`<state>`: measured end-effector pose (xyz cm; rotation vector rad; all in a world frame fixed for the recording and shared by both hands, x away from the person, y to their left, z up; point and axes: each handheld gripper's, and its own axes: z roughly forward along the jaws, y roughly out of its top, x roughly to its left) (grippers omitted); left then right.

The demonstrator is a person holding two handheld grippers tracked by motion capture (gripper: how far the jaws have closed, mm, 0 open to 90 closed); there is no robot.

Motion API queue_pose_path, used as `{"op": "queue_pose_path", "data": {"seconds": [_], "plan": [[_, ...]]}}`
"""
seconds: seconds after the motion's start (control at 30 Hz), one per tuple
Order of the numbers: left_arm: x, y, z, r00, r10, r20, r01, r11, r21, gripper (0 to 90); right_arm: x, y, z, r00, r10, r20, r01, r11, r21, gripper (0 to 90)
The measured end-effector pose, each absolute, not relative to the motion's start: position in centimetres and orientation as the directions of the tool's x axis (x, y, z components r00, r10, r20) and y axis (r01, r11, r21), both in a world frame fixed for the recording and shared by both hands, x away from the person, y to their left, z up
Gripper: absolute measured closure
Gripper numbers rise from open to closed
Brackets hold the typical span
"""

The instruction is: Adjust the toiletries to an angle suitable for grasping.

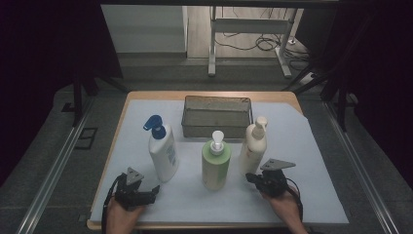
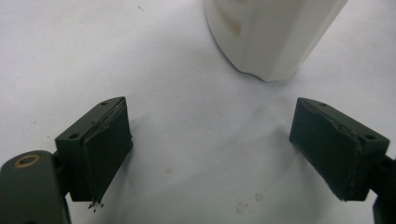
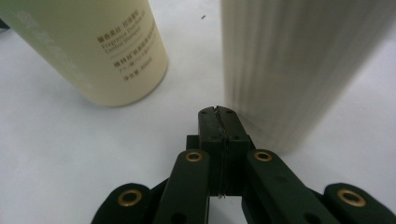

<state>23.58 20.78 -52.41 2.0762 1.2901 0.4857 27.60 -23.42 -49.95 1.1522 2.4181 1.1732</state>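
Three pump bottles stand upright on the white sheet: a white one with a blue pump (image 1: pixel 162 150), a green one with a white pump (image 1: pixel 215 162), and a cream one (image 1: pixel 253 145). My left gripper (image 1: pixel 151 192) rests low at the front left, just short of the blue-pump bottle's base (image 2: pixel 271 37), jaws wide apart with nothing between them. My right gripper (image 1: pixel 250 177) sits at the foot of the cream bottle (image 3: pixel 299 70), pads pressed together on nothing (image 3: pixel 218 116). The green bottle (image 3: pixel 93 51) stands to its left.
A grey wire-mesh basket (image 1: pixel 216 117) stands behind the bottles at the back of the table. The white sheet (image 1: pixel 302 165) covers most of the wooden top. A person's hands hold both grippers at the near edge. Metal rails run along both sides.
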Motion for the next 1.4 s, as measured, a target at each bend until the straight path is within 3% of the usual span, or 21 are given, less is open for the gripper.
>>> {"op": "queue_pose_path", "data": {"seconds": [0.4, 1.07, 1.4], "plan": [[23.6, 20.8, -52.4, 0.450, 0.893, -0.021, 0.657, -0.315, 0.685, 12.7, 28.0, -22.2, -50.3, -0.659, 0.746, 0.090, 0.543, 0.389, 0.744, 89.4], [23.6, 20.8, -52.4, 0.450, 0.893, -0.021, 0.657, -0.315, 0.685, 12.6, 28.9, -26.0, -50.3, -0.611, 0.785, 0.102, 0.579, 0.355, 0.734, 88.9], [23.6, 20.8, -52.4, 0.450, 0.893, -0.022, 0.657, -0.315, 0.685, 12.6, 28.3, -25.8, -49.8, -0.624, 0.777, 0.088, 0.566, 0.372, 0.736, 77.6]]}}
